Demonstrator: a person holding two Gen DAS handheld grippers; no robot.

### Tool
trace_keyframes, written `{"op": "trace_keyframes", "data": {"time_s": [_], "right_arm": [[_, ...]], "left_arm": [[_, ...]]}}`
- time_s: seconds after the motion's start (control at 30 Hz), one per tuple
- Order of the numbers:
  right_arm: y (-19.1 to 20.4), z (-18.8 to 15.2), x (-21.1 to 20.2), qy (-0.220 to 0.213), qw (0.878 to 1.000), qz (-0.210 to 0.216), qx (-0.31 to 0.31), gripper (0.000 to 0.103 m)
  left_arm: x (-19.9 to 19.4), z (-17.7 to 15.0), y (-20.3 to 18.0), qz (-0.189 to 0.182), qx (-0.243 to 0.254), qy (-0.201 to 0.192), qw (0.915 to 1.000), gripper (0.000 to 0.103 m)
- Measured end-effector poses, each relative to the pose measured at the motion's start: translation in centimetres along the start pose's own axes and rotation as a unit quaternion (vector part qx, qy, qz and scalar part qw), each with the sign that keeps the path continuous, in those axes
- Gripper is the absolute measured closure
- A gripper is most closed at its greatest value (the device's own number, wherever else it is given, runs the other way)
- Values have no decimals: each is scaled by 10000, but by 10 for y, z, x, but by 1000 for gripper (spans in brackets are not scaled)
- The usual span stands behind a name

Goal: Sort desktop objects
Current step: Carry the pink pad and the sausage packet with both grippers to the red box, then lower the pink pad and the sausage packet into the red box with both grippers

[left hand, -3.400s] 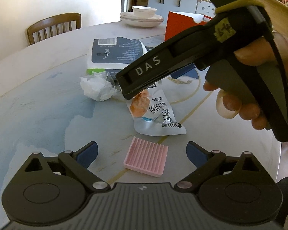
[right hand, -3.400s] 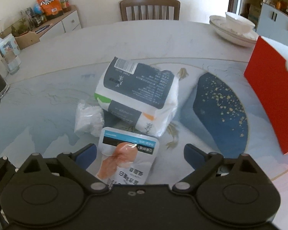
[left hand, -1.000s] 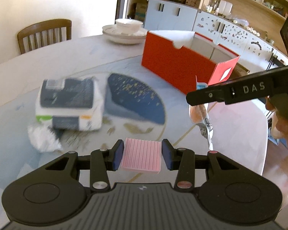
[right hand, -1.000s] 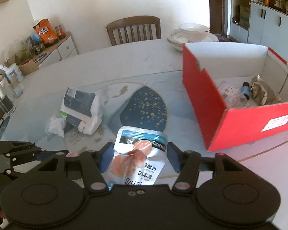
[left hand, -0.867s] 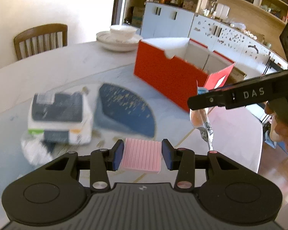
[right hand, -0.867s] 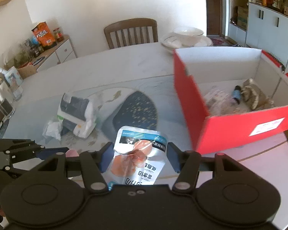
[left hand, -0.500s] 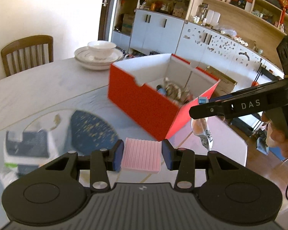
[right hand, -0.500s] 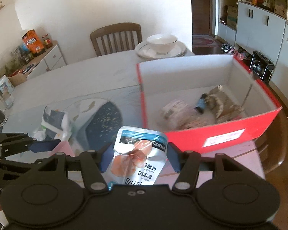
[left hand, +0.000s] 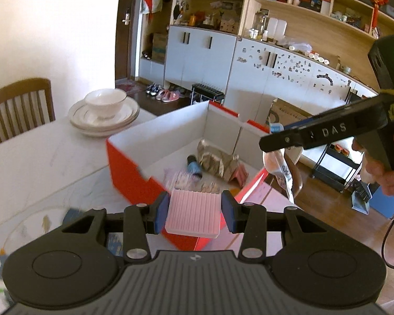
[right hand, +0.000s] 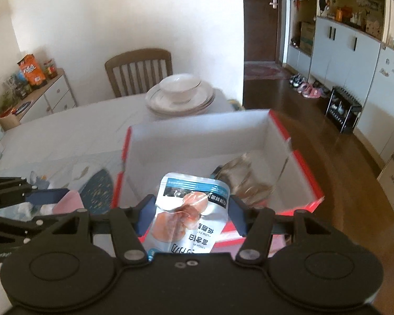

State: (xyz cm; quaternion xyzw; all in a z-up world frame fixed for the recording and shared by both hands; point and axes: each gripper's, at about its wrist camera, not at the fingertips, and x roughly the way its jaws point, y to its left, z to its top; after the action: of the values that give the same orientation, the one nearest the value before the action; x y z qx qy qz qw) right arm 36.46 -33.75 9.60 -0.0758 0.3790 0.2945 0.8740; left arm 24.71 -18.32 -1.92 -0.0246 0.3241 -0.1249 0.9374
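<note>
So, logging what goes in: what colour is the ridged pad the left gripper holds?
Pale pink, with fine parallel ridges; the ridged pad shows best in the left wrist view.

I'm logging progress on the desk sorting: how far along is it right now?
Partly done. The red box already holds several items, including a crumpled foil pack. In hand: the left gripper clamps the pink ridged pad and the right gripper clamps the snack pouch, both at the box. Neither is released yet.

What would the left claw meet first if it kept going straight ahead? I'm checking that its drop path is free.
Likely the red box: its near wall lies directly beyond the pink ridged pad held in the left claw. Depth is unclear; it may clear the rim and reach the contents.
</note>
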Motion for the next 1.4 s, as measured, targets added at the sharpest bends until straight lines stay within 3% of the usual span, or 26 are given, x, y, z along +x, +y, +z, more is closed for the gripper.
{"op": "trace_keyframes", "data": {"time_s": [0.23, 0.7, 1.0, 1.4], "right_arm": [[-22, 17, 13, -115, 9995, -88, -280, 44], [-30, 54, 65, 64, 9928, 54, -1193, 44], [-26, 45, 100, 458, 9811, 158, -1876, 44], [-15, 15, 133, 1053, 9664, 486, -2294, 44]], "left_arm": [[31, 30, -18, 173, 258, 33, 9995, 61], [104, 81, 6, 382, -66, 611, 9974, 61], [153, 99, 21, 511, -71, 993, 9937, 61], [210, 94, 26, 528, -122, 1598, 9857, 61]]}}
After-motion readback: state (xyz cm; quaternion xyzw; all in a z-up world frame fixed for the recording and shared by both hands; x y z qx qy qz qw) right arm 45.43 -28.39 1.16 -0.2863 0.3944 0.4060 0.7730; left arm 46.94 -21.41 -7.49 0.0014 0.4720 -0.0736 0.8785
